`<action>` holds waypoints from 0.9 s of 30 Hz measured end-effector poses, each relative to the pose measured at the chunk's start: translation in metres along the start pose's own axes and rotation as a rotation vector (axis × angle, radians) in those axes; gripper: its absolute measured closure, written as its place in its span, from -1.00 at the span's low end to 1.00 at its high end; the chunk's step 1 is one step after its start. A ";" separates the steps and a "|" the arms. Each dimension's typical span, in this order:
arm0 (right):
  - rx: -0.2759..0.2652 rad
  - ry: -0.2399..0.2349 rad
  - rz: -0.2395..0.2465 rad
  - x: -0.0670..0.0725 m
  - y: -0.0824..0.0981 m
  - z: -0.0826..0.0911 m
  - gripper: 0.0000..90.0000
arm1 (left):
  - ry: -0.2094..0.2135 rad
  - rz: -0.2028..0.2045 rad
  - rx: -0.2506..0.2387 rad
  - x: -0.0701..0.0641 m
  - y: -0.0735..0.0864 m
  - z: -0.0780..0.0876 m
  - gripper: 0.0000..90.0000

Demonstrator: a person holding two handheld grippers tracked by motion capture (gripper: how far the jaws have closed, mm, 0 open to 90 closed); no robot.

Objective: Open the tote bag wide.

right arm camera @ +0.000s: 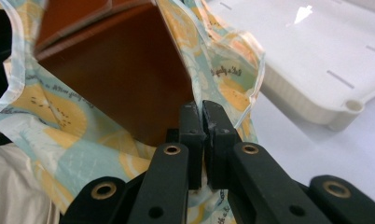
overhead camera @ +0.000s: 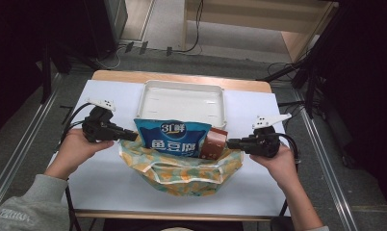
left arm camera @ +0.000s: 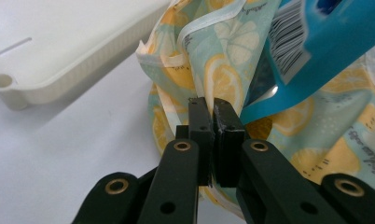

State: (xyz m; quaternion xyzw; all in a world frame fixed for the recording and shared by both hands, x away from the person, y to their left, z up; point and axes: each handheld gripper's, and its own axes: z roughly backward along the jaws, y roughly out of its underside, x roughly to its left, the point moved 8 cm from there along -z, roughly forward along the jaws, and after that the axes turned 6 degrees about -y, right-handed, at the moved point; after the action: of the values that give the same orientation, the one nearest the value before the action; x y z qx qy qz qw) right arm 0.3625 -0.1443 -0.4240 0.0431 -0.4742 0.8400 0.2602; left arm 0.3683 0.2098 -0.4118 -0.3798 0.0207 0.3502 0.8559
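Here, lemon-print bag [overhead camera: 182,171] on the tabletop [overhead camera: 105,178], before the white tray [overhead camera: 182,103]. Left gripper [overhead camera: 134,136] and right gripper [overhead camera: 230,143] fingers clamped on opposite rim edges. Blue packet [overhead camera: 172,137], brown box [overhead camera: 214,144] inside. Cloth soft, floppy, probably light; the hem looks like the best hold.

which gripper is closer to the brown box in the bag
Right. The right gripper pinches the lemon-print bag beside the brown box; the left gripper grips the far edge, past the blue packet.
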 end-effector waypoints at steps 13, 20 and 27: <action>0.021 0.009 -0.025 -0.009 0.021 -0.017 0.96 | 0.008 0.033 0.017 0.008 0.019 -0.021 0.95; 0.031 0.005 -0.042 -0.012 0.031 -0.025 0.95 | 0.027 0.049 0.034 0.009 0.031 -0.030 0.95; 0.051 0.009 -0.060 -0.016 0.040 -0.030 0.95 | 0.030 0.066 0.047 0.012 0.042 -0.038 0.95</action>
State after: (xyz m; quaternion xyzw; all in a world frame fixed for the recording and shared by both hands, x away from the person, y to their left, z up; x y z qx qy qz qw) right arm 0.3627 -0.1425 -0.4769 0.0601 -0.4500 0.8438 0.2862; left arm 0.3601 0.2113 -0.4688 -0.3639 0.0542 0.3722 0.8521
